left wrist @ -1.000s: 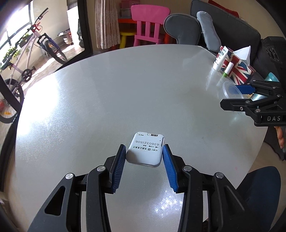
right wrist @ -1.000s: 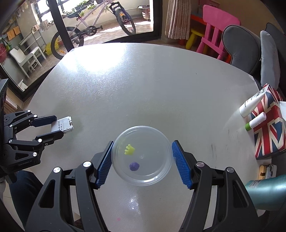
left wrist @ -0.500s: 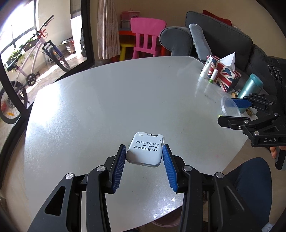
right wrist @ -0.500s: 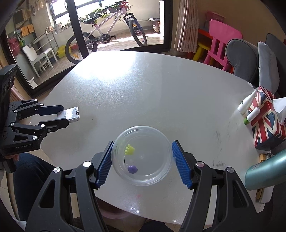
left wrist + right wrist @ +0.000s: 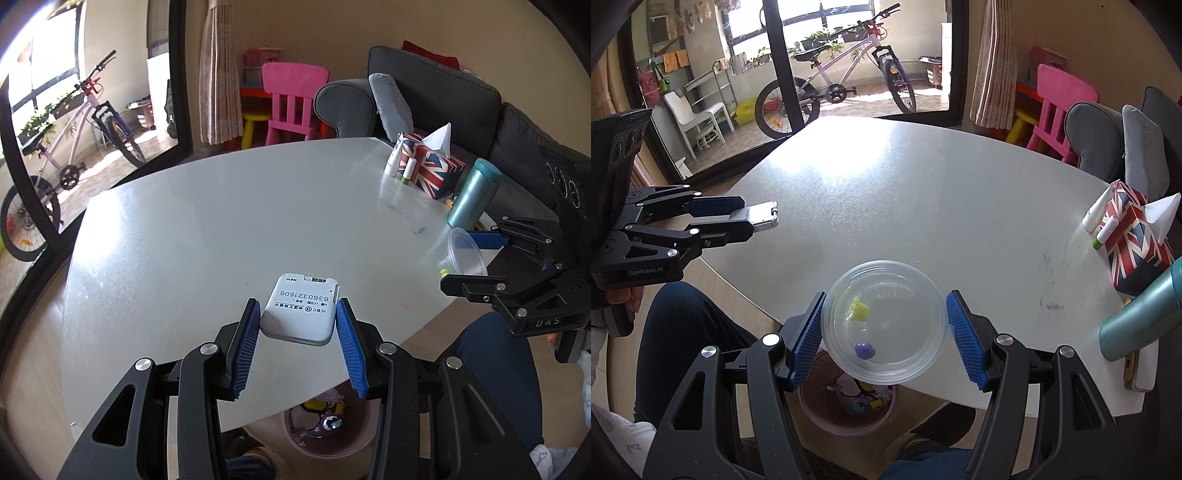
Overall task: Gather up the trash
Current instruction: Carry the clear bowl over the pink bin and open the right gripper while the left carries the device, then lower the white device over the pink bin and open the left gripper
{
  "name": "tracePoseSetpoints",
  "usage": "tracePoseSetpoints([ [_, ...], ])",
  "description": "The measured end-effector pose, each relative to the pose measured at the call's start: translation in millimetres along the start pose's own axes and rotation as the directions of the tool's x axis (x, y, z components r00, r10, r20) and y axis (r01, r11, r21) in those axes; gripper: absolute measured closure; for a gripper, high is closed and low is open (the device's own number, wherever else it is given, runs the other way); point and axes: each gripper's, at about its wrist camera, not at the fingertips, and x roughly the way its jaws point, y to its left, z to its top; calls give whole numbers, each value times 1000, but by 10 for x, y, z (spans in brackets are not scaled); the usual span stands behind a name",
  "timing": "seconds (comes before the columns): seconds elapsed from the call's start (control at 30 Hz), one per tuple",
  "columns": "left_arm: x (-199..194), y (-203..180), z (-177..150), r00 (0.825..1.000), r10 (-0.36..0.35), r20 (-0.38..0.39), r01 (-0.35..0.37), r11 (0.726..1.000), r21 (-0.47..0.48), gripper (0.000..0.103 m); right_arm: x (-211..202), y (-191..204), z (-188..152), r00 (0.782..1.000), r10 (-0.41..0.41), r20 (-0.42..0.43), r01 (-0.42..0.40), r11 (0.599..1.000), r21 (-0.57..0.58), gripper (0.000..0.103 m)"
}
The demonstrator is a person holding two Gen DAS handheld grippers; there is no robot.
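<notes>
The left tongs [image 5: 298,325] are held level above the near edge of the worktop [image 5: 229,221], pinching a flat white card-like device [image 5: 301,314] by its two long sides between the blue pads [image 5: 243,347]. The right tongs [image 5: 884,332] hang at about the same height just past the worktop's near edge, spread wide around a clear plastic cup [image 5: 886,321] and gripping its rim on both sides. A yellow bit [image 5: 859,309] and a purple bit [image 5: 865,349] lie in the cup. Below, on the floor between the person's knees, stands a pink bin [image 5: 846,410] with scraps in it, partly under the worktop's edge and directly beneath the cup. At the worktop's far right sit a flag-patterned tissue box [image 5: 1134,240] and a teal bottle [image 5: 1137,328], well apart from both tongs.
</notes>
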Motion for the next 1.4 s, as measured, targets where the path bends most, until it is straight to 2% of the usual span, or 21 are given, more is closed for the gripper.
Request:
tracePoseSetpoints([
  [0.33,-211,-132,-333,1000,-26,-8,26,999,-23,61,-126,303,-270,997,73,-17,-73,997,-27,38],
  [0.53,-263,-94,-409,1000,-24,-13,23,999,-46,61,-84,417,-397,991,128,-49,-130,991,-36,37],
  [0.6,-252,-86,-428,999,-26,-18,26,998,-50,61,-72,442,-410,990,127,-53,-130,991,-43,29],
  [0.63,-247,-85,-435,999,-29,-19,28,998,-54,61,-76,450,-408,990,130,-49,-132,990,-41,15],
  [0.67,-238,-88,-444,999,-29,-22,27,998,-54,61,-82,442,-402,990,132,-44,-134,990,-34,10],
  [0.77,-219,-94,-459,999,-38,-30,36,998,-55,61,-96,437,-377,993,115,-38,-116,993,-26,6],
  [1.4,-186,-215,-497,994,-88,-65,87,996,-11,61,-116,280,-375,996,74,-39,-74,997,13,5],
])
